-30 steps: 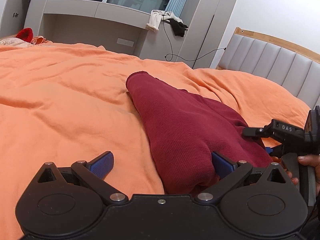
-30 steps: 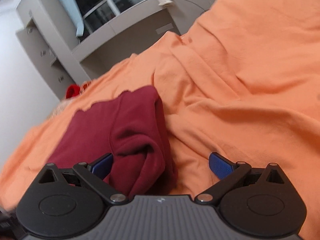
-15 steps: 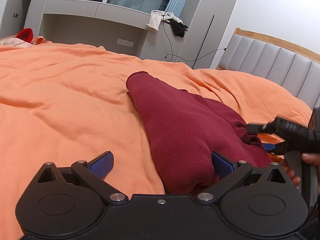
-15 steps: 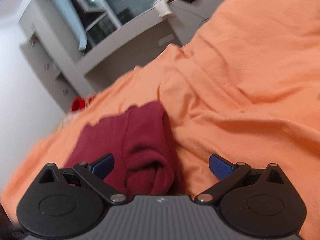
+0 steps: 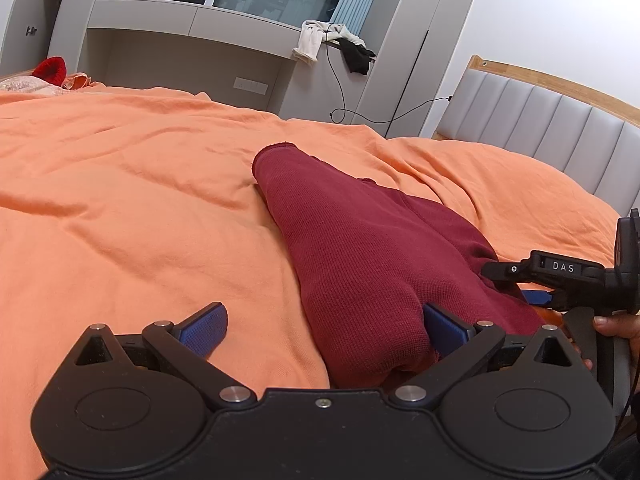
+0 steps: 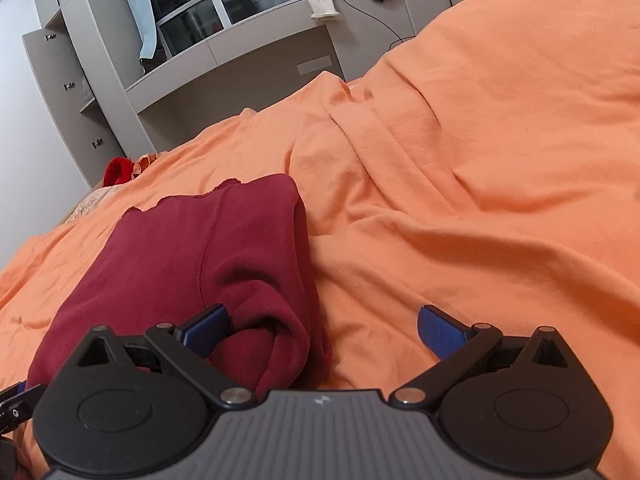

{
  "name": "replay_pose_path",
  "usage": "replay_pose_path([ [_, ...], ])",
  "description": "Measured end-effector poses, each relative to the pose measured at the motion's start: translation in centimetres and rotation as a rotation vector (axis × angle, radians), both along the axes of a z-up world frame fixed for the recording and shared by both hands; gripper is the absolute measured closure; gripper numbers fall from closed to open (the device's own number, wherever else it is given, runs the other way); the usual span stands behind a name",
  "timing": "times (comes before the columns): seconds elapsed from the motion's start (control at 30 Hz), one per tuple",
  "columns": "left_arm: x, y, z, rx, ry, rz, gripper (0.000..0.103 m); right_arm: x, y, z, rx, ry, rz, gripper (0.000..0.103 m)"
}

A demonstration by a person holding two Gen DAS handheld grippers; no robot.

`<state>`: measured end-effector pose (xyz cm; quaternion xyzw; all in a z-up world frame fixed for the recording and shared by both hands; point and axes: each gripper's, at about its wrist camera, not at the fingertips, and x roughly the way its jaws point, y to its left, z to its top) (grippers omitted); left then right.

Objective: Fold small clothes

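A dark red knitted garment (image 5: 360,248) lies folded into a long bundle on the orange bedsheet (image 5: 120,200). My left gripper (image 5: 324,326) is open, its near end of the bundle between the blue fingers. In the right wrist view the same garment (image 6: 192,248) lies at the lower left, and my right gripper (image 6: 324,326) is open with the bundle's rolled near corner against its left finger (image 6: 204,326). The right gripper (image 5: 532,280) also shows at the right edge of the left wrist view, held by a hand (image 5: 616,326) at the garment's right side.
A padded grey headboard (image 5: 560,136) stands at the right. Grey built-in shelves and a ledge (image 5: 192,24) with draped white and black clothes (image 5: 332,44) and a hanging cable run behind the bed. A bright red item (image 5: 50,70) lies at the far left.
The right gripper swung its view from tilted up back down onto the garment's corner. The left gripper and the garment have stayed still.
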<state>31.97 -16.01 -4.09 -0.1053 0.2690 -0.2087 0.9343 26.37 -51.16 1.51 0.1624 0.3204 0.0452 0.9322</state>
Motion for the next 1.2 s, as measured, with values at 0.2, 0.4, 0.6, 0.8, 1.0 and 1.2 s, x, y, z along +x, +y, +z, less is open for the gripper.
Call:
replay_pose_path([
  [0.2,0.0,0.0,0.0,0.000,0.000,0.000,0.000,-0.2,0.8,0.1,-0.077,0.000,0.015,0.000],
  [0.4,0.0,0.0,0.0,0.001,-0.001,0.000,0.000,-0.6,2.3,0.4,-0.202,-0.038,0.025,0.000],
  [0.6,0.0,0.0,0.0,0.000,0.000,0.000,0.000,-0.7,2.1,0.6,-0.208,-0.049,0.029,0.000],
  [0.8,0.0,0.0,0.0,0.000,0.000,0.000,0.000,-0.5,1.8,0.6,-0.198,-0.044,0.037,0.000],
  [1.0,0.0,0.0,0.0,0.000,-0.001,0.000,0.000,-0.5,1.8,0.6,-0.197,-0.044,0.036,0.000],
  [1.2,0.0,0.0,0.0,0.000,-0.001,0.000,0.000,-0.5,1.9,0.6,-0.194,-0.043,0.034,0.000],
])
